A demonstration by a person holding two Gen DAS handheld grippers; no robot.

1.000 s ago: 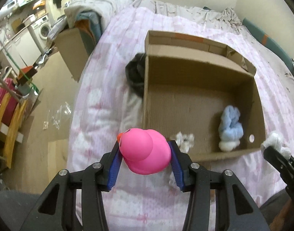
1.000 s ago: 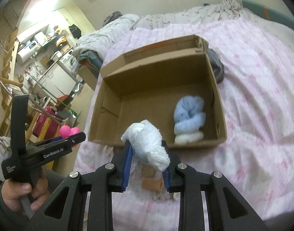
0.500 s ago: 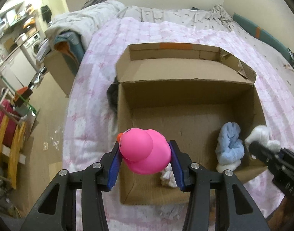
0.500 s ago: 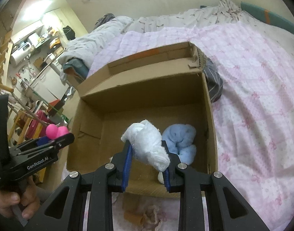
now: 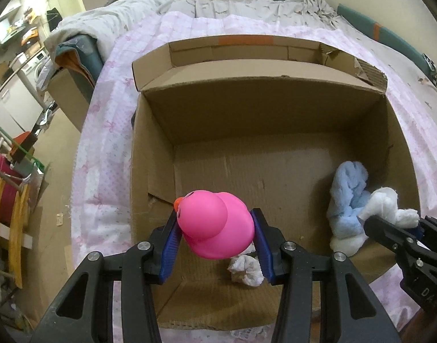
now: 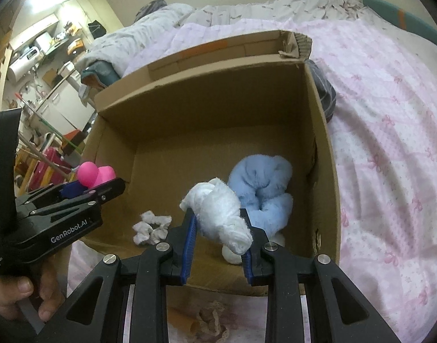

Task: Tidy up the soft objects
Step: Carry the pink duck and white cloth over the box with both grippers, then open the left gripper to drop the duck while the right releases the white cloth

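I am holding the left gripper (image 5: 215,225) over the near left part of the cardboard box (image 5: 258,120), and its blue pads are clamping a pink rubber duck (image 5: 215,224) from both sides, orange beak pointing toward the box's left wall. The duck is hanging above the box floor, not resting on it. I am holding the right gripper (image 6: 218,225) over the near right part of the same box, and it is gripping a white wad of cloth (image 6: 218,217) between its pads, the wad sticking out past the fingertips. Inside the box, a light blue fluffy bundle (image 6: 261,188) is lying against the right wall, with a small white ball (image 6: 231,254) just beside it at the near wall. A small crumpled white rag (image 6: 151,227) is lying on the box floor toward the near left, just under the duck in the left wrist view. The box is sitting open on a bed with a pink patterned cover (image 6: 390,148). A hand (image 6: 21,297) is gripping the left tool's handle at the box's near left corner.
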